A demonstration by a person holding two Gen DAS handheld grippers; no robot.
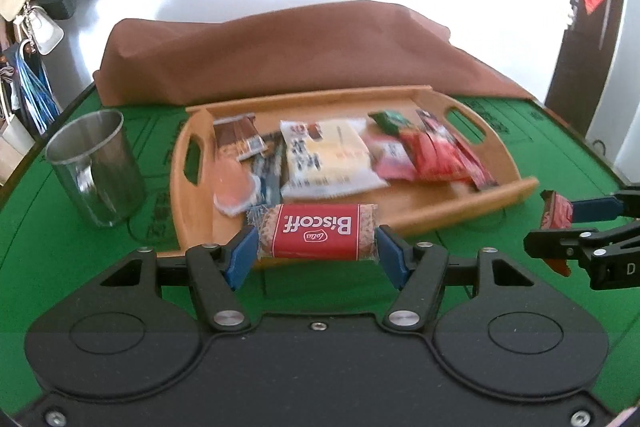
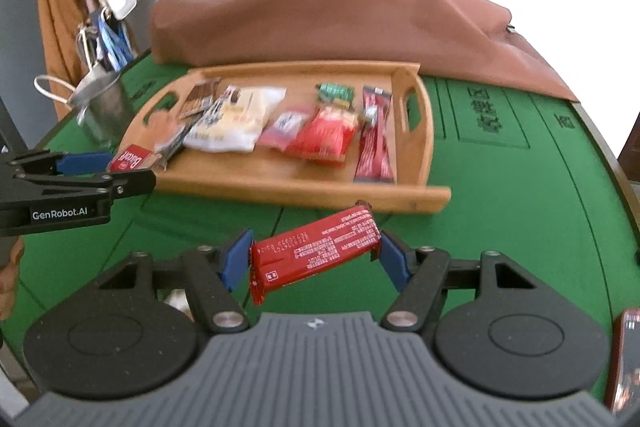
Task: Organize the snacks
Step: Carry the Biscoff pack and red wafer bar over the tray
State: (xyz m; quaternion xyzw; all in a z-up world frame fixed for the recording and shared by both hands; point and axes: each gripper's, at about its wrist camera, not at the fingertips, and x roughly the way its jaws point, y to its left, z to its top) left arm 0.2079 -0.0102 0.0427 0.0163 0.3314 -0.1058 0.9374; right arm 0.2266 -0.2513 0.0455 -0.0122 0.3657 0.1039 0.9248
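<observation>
Green felt [image 1: 60,267] printed with dark lines covers the table under both tools. Low in the left wrist view, the left gripper [image 1: 316,247] has its blue pads pressed on the two crimped ends of a red-banded Biscoff biscuit packet in clear wrap [image 1: 318,231], held crosswise just before the tray's near rim. The right gripper [image 2: 316,255] likewise clamps a red foil snack bar with white print [image 2: 316,253] end to end, tilted up to the right. Both look light; the biscuit is probably brittle and the foil slick, so gentle pressure near the end seals seems wise. Beyond, at mid-frame, a bamboo tray with cut-out handles [image 1: 516,163] holds the sorted packets, a steel cup [image 1: 96,167] to its left.
</observation>
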